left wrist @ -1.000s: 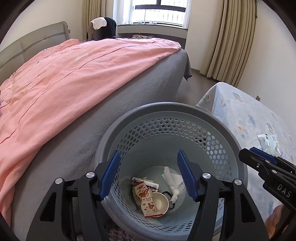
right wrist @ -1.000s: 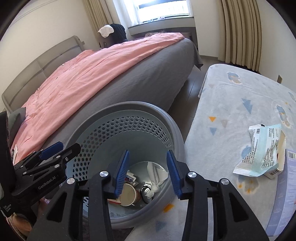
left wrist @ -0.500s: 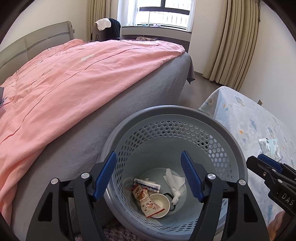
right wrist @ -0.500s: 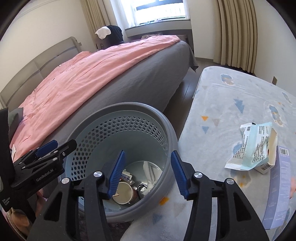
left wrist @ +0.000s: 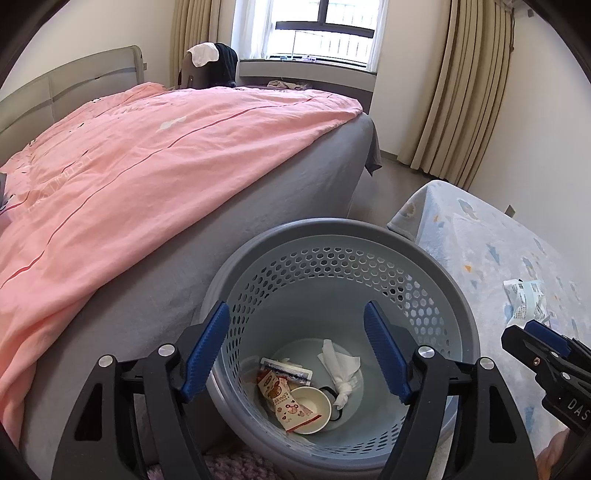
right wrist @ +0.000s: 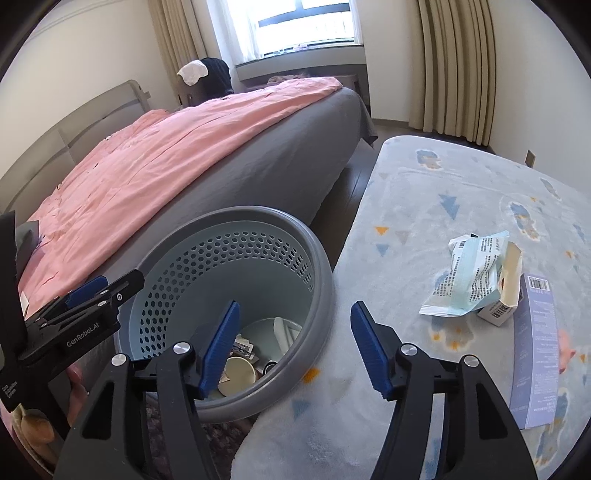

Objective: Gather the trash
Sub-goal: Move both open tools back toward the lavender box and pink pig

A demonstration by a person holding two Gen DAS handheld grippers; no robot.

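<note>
Only stuff I can read: "GenRobot.AI" on my left gripper (right wrist: 79, 297) body, and "DAS" on my right gripper (left wrist: 546, 354). Wrapper (right wrist: 469, 273) and box (right wrist: 533, 354) print is too small.

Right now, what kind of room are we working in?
A bedroom, most likely: a bed with a pink quilt fills the left side, curtains flank a window, and a trash basket stands beside a patterned rug.
</note>
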